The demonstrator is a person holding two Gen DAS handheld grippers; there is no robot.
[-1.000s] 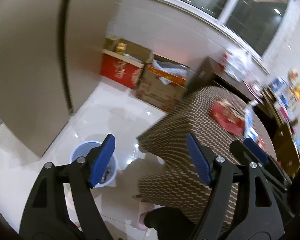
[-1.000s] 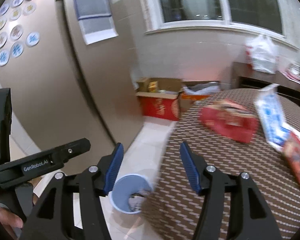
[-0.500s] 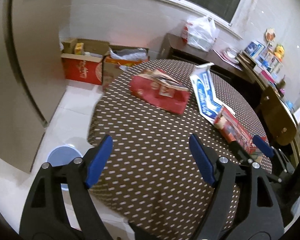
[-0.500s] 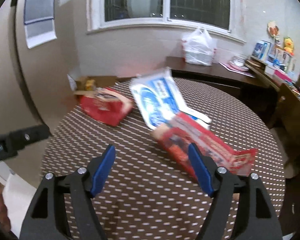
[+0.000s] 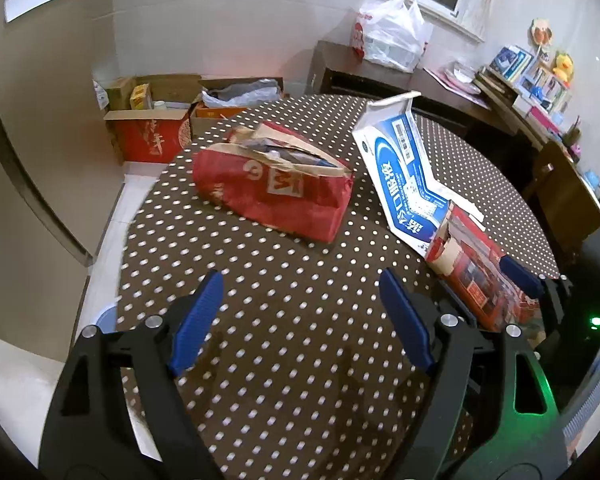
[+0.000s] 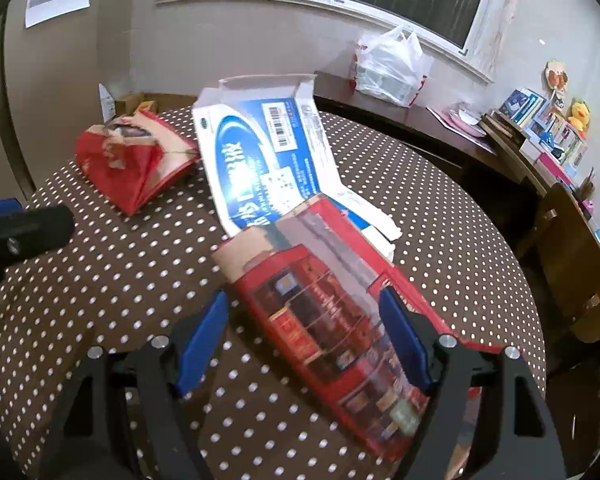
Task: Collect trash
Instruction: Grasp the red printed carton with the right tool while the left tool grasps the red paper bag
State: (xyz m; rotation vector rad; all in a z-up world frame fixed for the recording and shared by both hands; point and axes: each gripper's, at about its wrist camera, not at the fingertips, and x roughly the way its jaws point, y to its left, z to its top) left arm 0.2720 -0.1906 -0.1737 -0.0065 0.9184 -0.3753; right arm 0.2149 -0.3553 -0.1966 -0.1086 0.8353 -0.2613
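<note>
Three pieces of trash lie on a round brown dotted table: a crumpled red paper bag, a flattened blue and white carton, and a flat red box. My left gripper is open and empty above bare tablecloth, short of the red bag. My right gripper is open, its jaws either side of the red box and above it; it also shows in the left wrist view.
A blue waste bin peeks out on the floor left of the table. Cardboard boxes stand by the far wall. A dark sideboard with a white plastic bag runs behind the table; a wooden chair stands right.
Both grippers have swung from the floor and bin up over the table. The right one has closed in on the red box, the left one toward the red bag. Both stayed open.
</note>
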